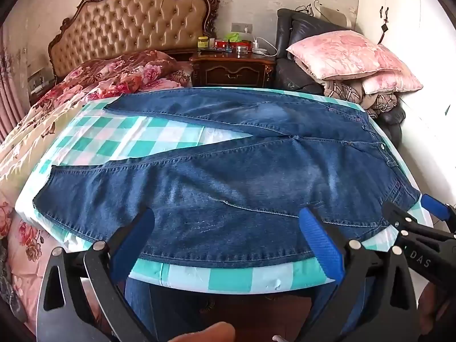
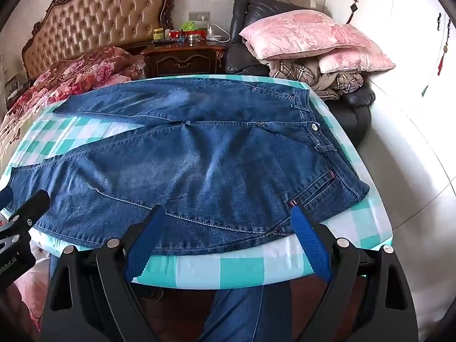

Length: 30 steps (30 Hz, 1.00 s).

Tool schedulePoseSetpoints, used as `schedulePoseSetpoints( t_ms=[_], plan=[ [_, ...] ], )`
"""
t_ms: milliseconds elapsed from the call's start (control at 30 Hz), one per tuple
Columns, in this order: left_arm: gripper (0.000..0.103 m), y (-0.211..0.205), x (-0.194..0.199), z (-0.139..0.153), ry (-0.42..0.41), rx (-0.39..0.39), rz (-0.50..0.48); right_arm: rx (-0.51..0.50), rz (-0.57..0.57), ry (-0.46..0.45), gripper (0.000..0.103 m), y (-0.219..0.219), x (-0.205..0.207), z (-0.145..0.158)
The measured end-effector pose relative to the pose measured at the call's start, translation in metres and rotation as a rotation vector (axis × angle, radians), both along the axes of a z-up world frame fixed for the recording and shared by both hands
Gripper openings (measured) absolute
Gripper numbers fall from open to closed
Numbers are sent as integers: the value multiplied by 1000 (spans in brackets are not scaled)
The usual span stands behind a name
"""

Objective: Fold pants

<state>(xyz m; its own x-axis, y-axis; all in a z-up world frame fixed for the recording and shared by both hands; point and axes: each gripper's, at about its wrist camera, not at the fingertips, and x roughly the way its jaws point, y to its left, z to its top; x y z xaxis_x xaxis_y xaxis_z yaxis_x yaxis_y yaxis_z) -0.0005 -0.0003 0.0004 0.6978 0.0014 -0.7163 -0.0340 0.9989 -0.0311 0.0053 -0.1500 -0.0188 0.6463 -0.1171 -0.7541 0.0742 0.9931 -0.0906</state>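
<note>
A pair of blue jeans (image 1: 228, 176) lies flat and unfolded on a table covered with a teal checked cloth (image 1: 119, 139). Its waistband is at the right and its two legs spread apart to the left. My left gripper (image 1: 226, 213) is open over the near leg by the front edge, holding nothing. My right gripper (image 2: 229, 212) is open over the near hip of the jeans (image 2: 216, 159), beside the front pocket, also empty. It shows at the right edge of the left wrist view (image 1: 413, 208).
A bed with floral bedding (image 1: 94, 85) and a tufted headboard stands behind on the left. A dark wooden nightstand (image 1: 233, 68) holds small items. A black chair with pink pillows (image 1: 347, 54) is at the back right. The table's front edge (image 2: 228, 268) is just below the grippers.
</note>
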Motion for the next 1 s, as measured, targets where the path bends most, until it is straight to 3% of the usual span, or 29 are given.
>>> schedulePoseSetpoints(
  t_ms=[467, 1000],
  plan=[
    [101, 3, 1, -11, 10, 0, 6, -9, -9, 7, 86, -1, 0, 1],
    [101, 4, 19, -18, 33, -24, -18, 4, -14, 34, 86, -10, 19, -21]
  ],
)
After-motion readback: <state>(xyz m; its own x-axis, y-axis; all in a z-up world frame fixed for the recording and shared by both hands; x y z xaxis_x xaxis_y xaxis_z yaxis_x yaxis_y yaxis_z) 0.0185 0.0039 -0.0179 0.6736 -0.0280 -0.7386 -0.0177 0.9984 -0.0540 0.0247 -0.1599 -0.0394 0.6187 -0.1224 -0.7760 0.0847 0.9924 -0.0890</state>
